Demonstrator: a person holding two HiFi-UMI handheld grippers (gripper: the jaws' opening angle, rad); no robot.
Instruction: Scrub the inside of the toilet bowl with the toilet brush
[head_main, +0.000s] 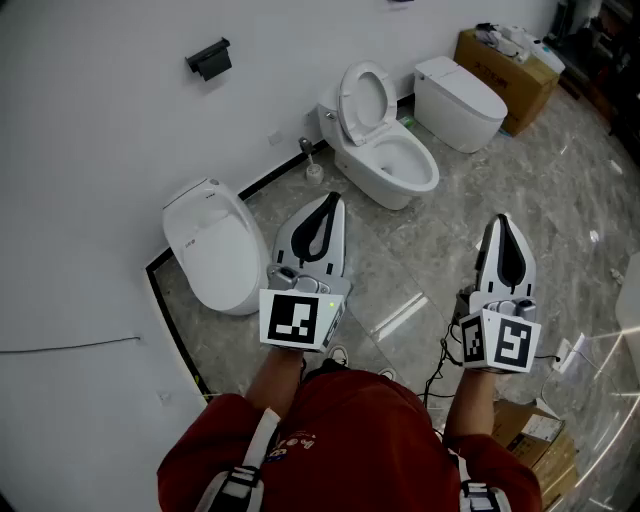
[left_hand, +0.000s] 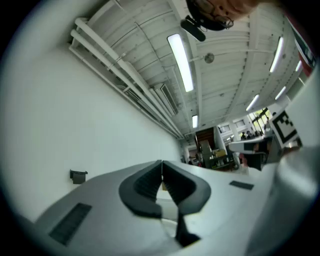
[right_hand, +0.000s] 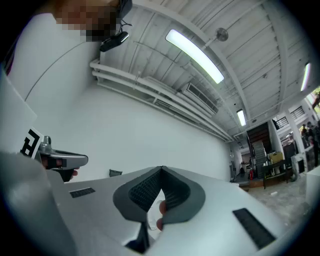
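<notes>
Toilet brush (head_main: 312, 166) stands upright on the floor against the wall, in the upper middle of the head view, just left of the toilet (head_main: 405, 160) with the raised lid. That bowl lies open. Both claws hang well short of it, lower in the frame: the left claw (head_main: 328, 203) near the centre and the right claw (head_main: 503, 225) at lower right. Each has its jaws closed tip to tip with nothing between them. Scrubbing looks not yet begun; the step in hand seems to be the approach. Next, one claw likely has to open, reach toward the wall, close on the brush handle and lift it clear before carrying it over to the bowl.
</notes>
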